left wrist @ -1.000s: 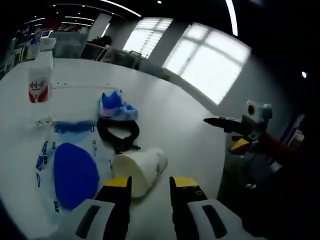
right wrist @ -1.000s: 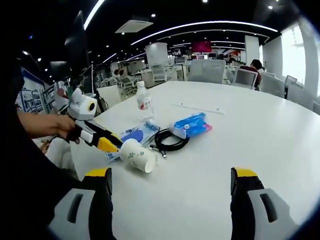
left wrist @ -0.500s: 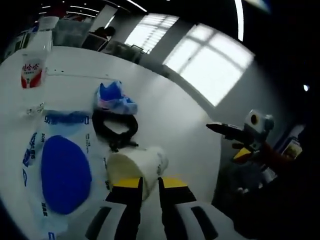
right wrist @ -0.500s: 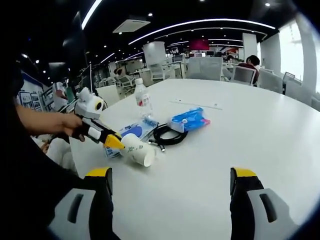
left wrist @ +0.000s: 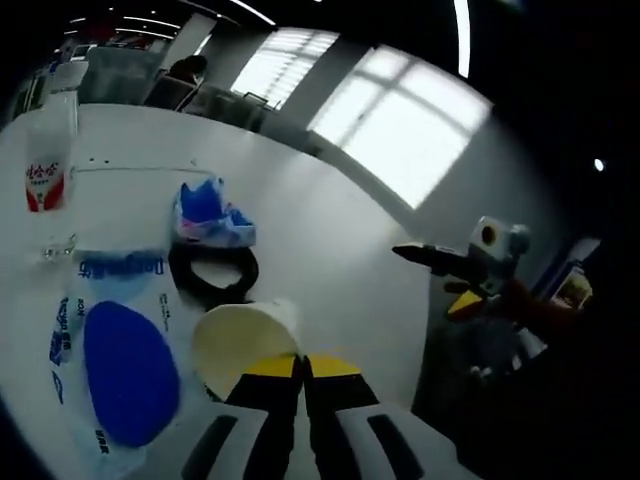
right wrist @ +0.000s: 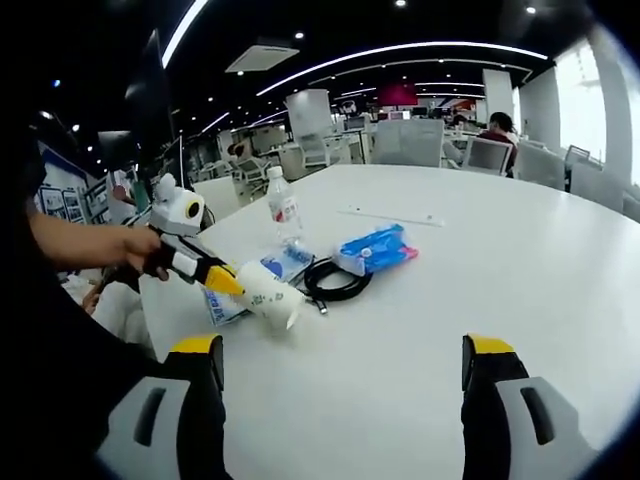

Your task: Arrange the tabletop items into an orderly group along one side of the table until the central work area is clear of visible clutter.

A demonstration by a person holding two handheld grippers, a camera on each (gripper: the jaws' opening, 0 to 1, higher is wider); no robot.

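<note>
one cup (left wrist: 238, 343) pinched at its rim by the left gripper (left wrist: 300, 368); lift gently, right gripper (right wrist: 340, 365) gaping idle.

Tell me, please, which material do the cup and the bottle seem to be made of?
The cup looks like matte cream paper: opaque, with a rolled rim. The bottle seems to be clear glossy plastic: you can see through it above and below its red-and-white label.
</note>
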